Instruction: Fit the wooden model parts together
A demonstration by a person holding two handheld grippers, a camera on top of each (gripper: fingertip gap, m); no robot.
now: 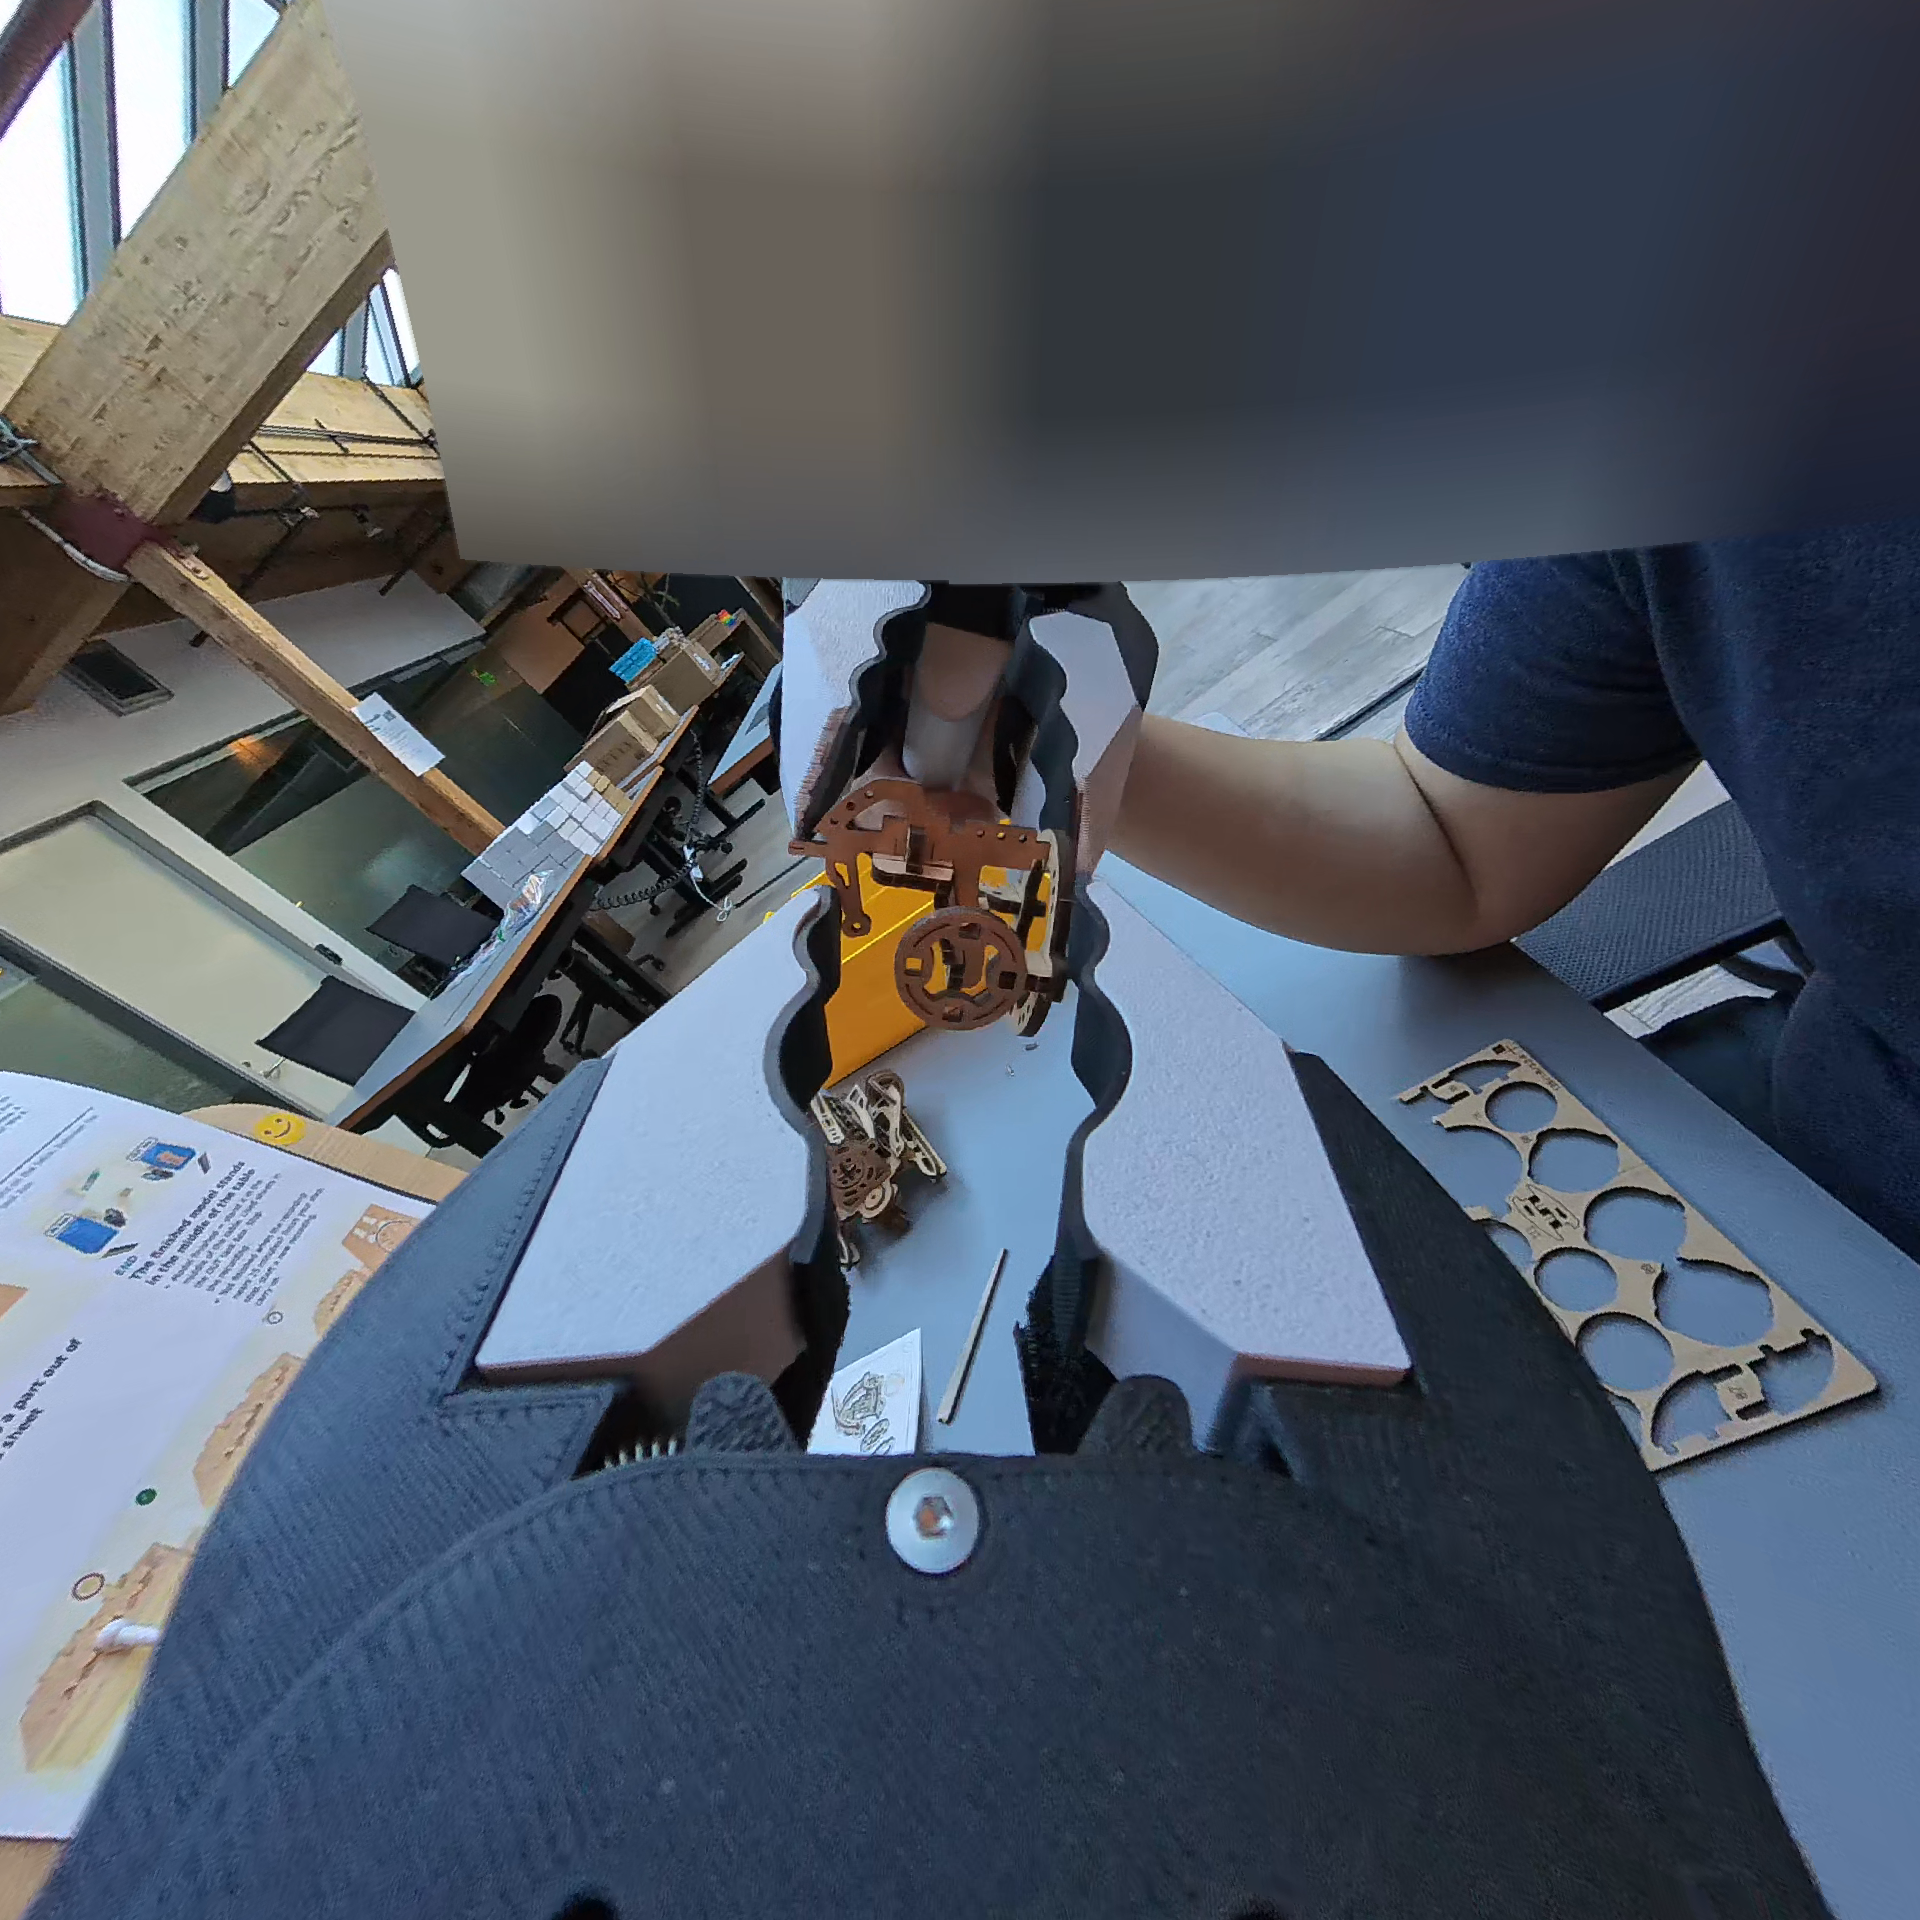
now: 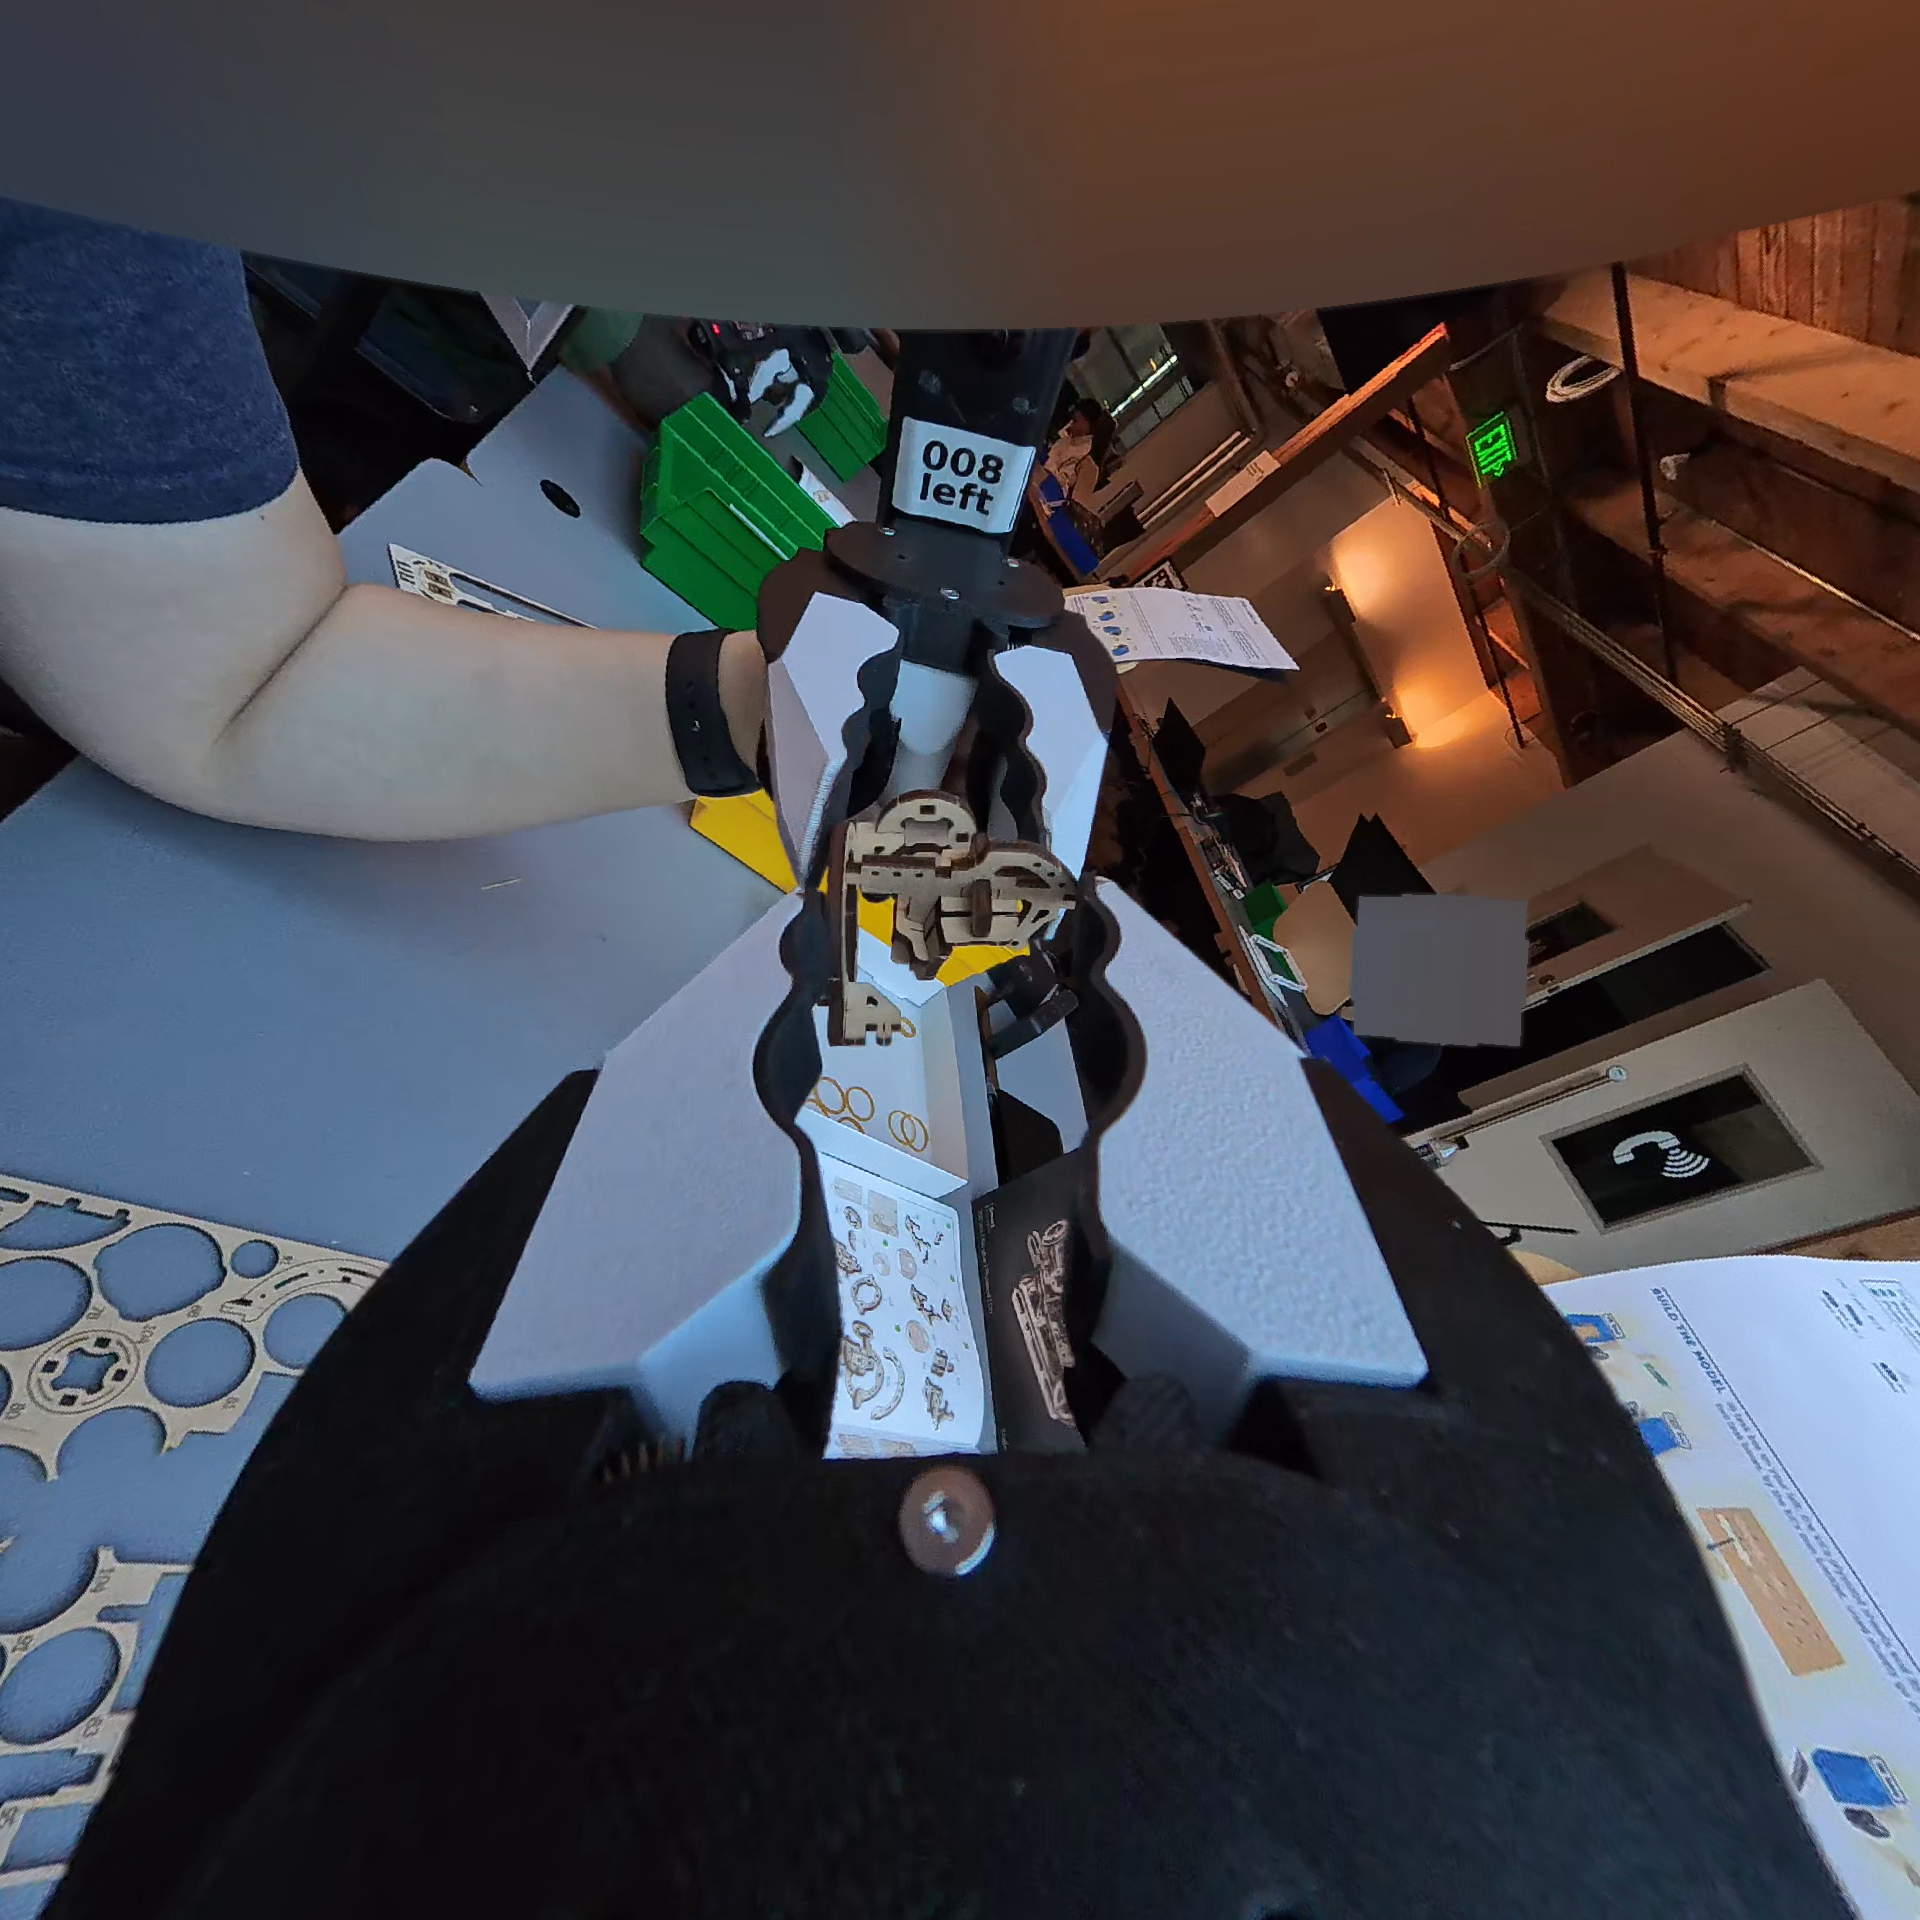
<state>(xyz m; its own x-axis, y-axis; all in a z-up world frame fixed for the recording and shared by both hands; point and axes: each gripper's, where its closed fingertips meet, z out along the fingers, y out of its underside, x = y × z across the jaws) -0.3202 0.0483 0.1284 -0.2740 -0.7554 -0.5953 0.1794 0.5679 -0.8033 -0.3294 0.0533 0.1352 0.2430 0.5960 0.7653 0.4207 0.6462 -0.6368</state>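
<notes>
A partly built wooden model (image 1: 940,904) with a spoked wheel hangs in the air above the grey table (image 1: 1382,1049). My left gripper (image 1: 951,899) closes on it from the near side. My right gripper (image 1: 956,790) meets it from the far side. In the right wrist view the same model (image 2: 935,883) sits between my right gripper's tips (image 2: 951,899), and the left gripper (image 2: 935,821) holds its far side. A second small wooden sub-assembly (image 1: 873,1164) and a thin wooden stick (image 1: 971,1335) lie on the table below.
An emptied plywood parts sheet (image 1: 1621,1247) lies at the right, also in the right wrist view (image 2: 125,1351). An open instruction booklet (image 1: 156,1351) lies left. A yellow box (image 1: 873,977) stands behind the model. A white tray with rubber bands (image 2: 873,1112), a parts leaflet (image 2: 899,1320) and the person's forearm (image 1: 1351,831) are close by. Less than 4 cm separates the two grippers' tips.
</notes>
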